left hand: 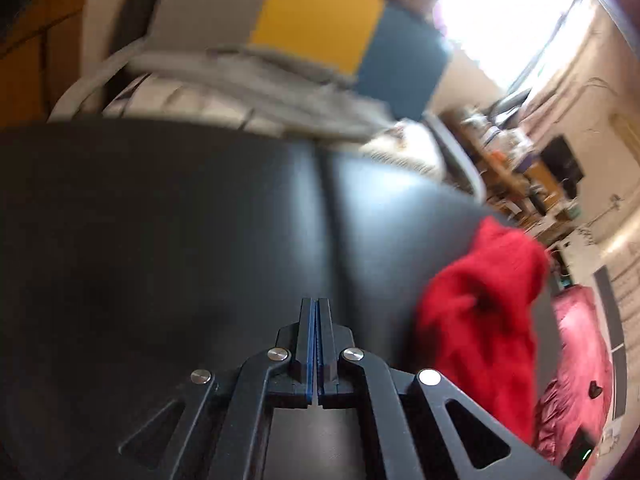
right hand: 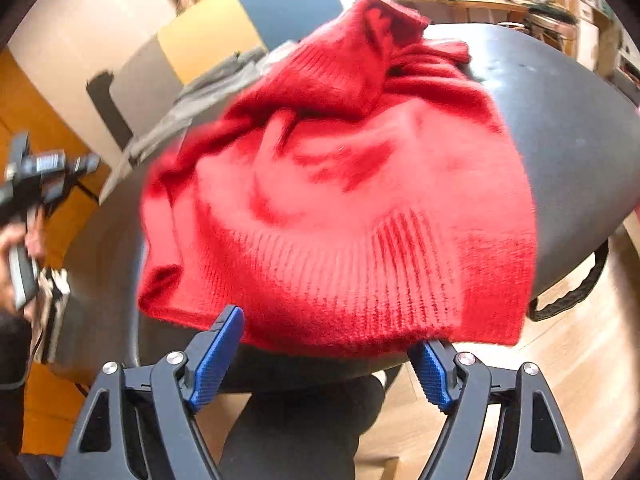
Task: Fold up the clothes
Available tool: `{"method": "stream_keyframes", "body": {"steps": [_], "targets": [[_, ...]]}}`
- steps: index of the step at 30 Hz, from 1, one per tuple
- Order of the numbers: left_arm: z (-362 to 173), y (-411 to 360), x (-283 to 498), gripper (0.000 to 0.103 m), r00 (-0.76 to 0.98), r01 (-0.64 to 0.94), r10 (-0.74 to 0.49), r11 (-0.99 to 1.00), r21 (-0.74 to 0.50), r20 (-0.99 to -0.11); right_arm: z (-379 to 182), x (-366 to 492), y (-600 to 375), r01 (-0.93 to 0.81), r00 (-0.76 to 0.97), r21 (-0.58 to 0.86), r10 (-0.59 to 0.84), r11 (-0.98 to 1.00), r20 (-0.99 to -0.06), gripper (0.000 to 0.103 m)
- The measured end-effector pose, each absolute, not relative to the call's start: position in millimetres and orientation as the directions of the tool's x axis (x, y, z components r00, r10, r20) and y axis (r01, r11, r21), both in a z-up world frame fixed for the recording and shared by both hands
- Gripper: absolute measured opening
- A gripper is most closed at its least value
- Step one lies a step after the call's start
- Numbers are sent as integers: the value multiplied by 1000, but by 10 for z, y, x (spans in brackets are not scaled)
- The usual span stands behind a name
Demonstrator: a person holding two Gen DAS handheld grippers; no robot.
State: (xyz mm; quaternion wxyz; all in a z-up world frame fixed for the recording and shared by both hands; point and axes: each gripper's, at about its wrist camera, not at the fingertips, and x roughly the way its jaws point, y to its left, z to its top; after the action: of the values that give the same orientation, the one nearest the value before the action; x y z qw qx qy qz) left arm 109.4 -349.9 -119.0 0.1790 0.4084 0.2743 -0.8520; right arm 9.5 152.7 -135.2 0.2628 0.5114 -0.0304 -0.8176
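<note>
The right tongs (right hand: pixel 326 354) stand wide at the near ribbed hem of the red sweater (right hand: pixel 340 200), which lies rumpled on the dark table (right hand: pixel 560 120). The left tongs (left hand: pixel 316 344) are closed on nothing. It looks soft and limp; the hem corners seem the best hold.

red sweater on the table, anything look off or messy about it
Yes. The red sweater lies bunched and twisted in a heap on the dark table, not spread flat, and its ribbed hem hangs over the near table edge. Nothing looks torn or spilled.
</note>
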Motion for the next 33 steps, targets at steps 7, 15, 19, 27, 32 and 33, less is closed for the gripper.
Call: {"method": "stream_keyframes", "body": {"steps": [7,15,19,27,32,33], "targets": [[-1449,-3212,1413,21,-577,388,17,-874,-293,-816,-1353,140,1273,411,-296,318,-455,-854,-840,80],[-1344,-2609,817,45,-601,187,243,-883,-430,-761,-1166,292,1157,424,-323,288,-441,-859,-838,84],[-1335,-2397,338,46,-539,180,168,-935,-307,-825,-1075,290,1169,426,-346,272,-433,-863,-832,85],[-1612,-2182,-227,28,-414,180,51,-974,-137,-909,-938,12,1129,422,-410,264,-442,-868,-798,85],[-1639,-2390,-75,6,-447,236,55,-955,-177,-893,-879,-101,1138,417,-365,353,-510,-838,-779,87],[-1642,-2470,-16,6,-451,249,66,-948,-196,-890,-863,-91,1167,427,-295,427,-570,-797,-767,88]]}}
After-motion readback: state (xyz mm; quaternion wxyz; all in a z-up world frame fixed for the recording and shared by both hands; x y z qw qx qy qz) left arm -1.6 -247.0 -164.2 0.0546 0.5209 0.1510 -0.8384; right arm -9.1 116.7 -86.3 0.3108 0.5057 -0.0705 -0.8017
